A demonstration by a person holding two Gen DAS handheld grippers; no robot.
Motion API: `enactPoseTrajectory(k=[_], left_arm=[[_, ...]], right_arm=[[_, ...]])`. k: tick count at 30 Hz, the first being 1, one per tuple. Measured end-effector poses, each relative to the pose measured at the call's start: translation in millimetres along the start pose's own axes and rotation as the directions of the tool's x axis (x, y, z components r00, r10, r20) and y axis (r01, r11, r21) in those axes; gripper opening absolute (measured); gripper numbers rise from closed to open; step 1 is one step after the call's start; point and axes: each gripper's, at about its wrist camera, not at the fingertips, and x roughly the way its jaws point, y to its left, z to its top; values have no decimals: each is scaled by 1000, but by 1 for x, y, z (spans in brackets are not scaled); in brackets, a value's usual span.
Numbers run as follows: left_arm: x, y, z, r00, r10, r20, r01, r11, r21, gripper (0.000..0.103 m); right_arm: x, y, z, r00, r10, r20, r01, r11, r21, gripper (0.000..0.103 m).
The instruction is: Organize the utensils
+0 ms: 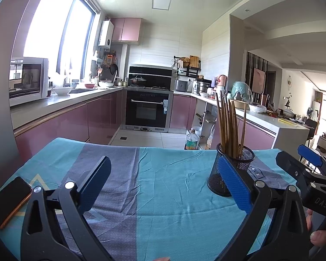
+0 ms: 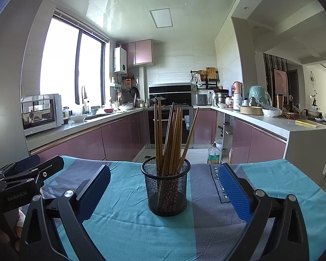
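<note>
Lying left of empty tongs (image 1: 163,180): phone (image 1: 8,200); chopsticks (image 2: 171,139) upright in holder (image 2: 166,187).

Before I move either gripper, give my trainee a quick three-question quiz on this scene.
1. True or false: the chopsticks lie flat on the cloth.
2. What lies at the cloth's left edge in the left wrist view? A) phone B) spoon C) plate
3. How do both grippers' jaws stand?

Key:
1. False; they stand in the mesh cup.
2. A, the phone.
3. Open: the left gripper holds nothing, and the right gripper frames the cup without touching it.
</note>
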Motion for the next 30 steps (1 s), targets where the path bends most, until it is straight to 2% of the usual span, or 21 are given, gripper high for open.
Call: enactPoseTrajectory(k=[30], left_arm=[[3, -2, 0, 1000, 2, -6, -2, 1000, -1, 97]], right_arm=[[1, -2, 2, 1000, -2, 1, 2, 1000, -9, 96]])
